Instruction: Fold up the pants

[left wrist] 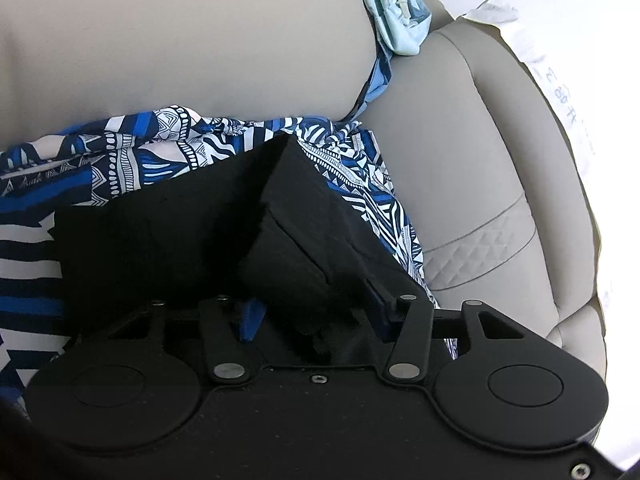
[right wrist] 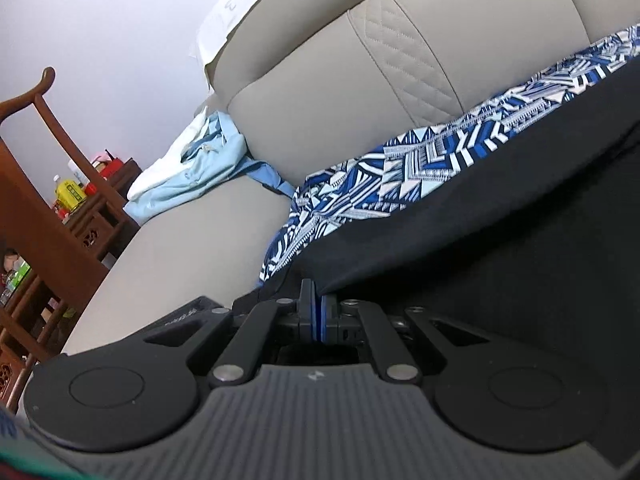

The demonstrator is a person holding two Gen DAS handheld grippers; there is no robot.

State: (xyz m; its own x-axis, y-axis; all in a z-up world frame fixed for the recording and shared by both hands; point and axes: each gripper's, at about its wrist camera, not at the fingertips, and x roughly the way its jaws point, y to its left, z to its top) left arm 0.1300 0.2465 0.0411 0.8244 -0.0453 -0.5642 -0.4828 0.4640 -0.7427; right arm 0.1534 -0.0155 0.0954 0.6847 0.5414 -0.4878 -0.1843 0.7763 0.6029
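Observation:
Black pants (left wrist: 168,248) lie on a blue-and-white patterned cloth (left wrist: 120,152) spread over a beige sofa (left wrist: 200,40). A thick folded wad of the pants fills the gap between the blue pads of my left gripper (left wrist: 314,304), which is shut on it with jaws held wide. In the right wrist view the black pants (right wrist: 500,220) stretch away to the right. My right gripper (right wrist: 318,286) is shut on their near edge, and the cloth rises taut from its pads. The patterned cloth (right wrist: 400,168) shows behind the pants.
A light blue garment (right wrist: 192,172) is bunched at the gap between the sofa cushions. White paper (right wrist: 236,12) with writing lies on top of the sofa back. A dark wooden chair (right wrist: 48,184) and a shelf with bottles (right wrist: 68,192) stand to the left.

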